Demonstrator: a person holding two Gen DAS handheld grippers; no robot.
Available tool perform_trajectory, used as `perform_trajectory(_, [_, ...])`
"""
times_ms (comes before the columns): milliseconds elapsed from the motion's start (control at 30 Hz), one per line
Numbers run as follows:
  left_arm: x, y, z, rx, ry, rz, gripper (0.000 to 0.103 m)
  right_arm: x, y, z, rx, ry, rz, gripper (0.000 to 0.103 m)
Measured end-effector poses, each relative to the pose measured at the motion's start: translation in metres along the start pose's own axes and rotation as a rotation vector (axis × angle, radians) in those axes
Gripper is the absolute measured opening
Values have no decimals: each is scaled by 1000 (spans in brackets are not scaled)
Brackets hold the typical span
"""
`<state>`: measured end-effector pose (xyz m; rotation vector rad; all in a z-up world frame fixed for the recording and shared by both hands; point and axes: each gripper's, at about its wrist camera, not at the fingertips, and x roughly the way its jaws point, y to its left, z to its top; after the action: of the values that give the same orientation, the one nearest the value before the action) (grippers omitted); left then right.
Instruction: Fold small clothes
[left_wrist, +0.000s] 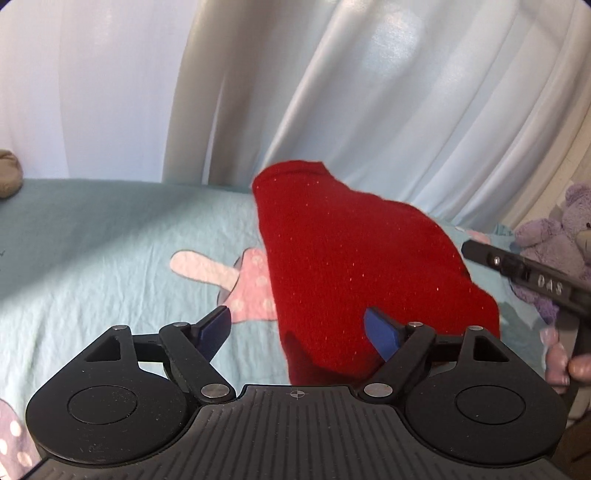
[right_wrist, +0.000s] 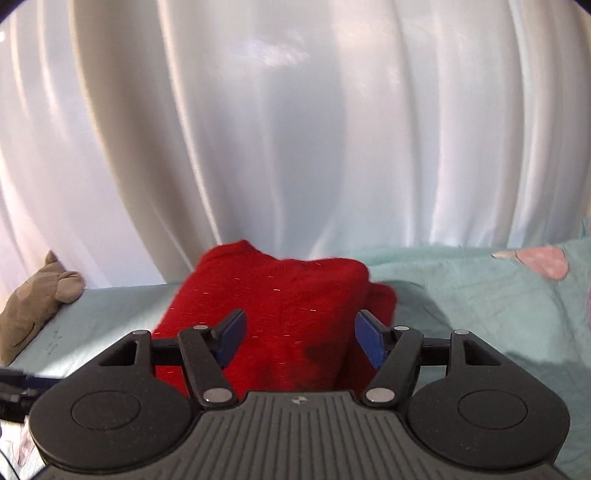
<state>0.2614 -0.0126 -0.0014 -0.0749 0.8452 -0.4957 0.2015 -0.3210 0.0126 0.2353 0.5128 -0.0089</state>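
Nearest your lens, your left claw stood spread wide, its 2 blue pads apart and pinching nothing; the right-hand pad sat in front of the red garment without pressing it, as far as the wrist view showed. Your right claw was also spread, with the red garment lying beyond and between its pads, gripped by neither one.

The garment was a red knit flecked with small glints, folded into a thick bundle and resting on the bed. The bed carried a pale teal sheet printed with a pink spotted mushroom, which the bundle partly covered. In the left wrist view your other tool showed at the right edge, held by your right hand, just beside the garment.

Farther off, a purple teddy bear sat past the garment on the right. A grey soft toy lay at the bed's far left edge; its exact shape was too blurred to tell. Behind everything hung a white curtain in long folds.
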Motion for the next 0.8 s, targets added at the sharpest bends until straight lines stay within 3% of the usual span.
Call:
perform_trajectory(33, [7,-3,3,-7,11,8,85,-4,10,-3,-29,-8,31,47])
perform_trajectory(133, [32,-17,3,7,65,0,83,-5,39,-18,-125,31,106,28])
perform_trajectory(233, [53,-32,-6,70,113,34,86,8,49,-37,-211,94,47,20])
perform_trajectory(367, [66,-38,-13,84,140,33,90,18,34,-43,-216,154,-6,18])
perform_trajectory(633, [88,-34,-26,70,193,27,95,26,29,-57,-243,136,-11,17])
perform_trajectory(800, [49,-32,-14,79,152,18,81,16,31,-45,-210,153,16,17])
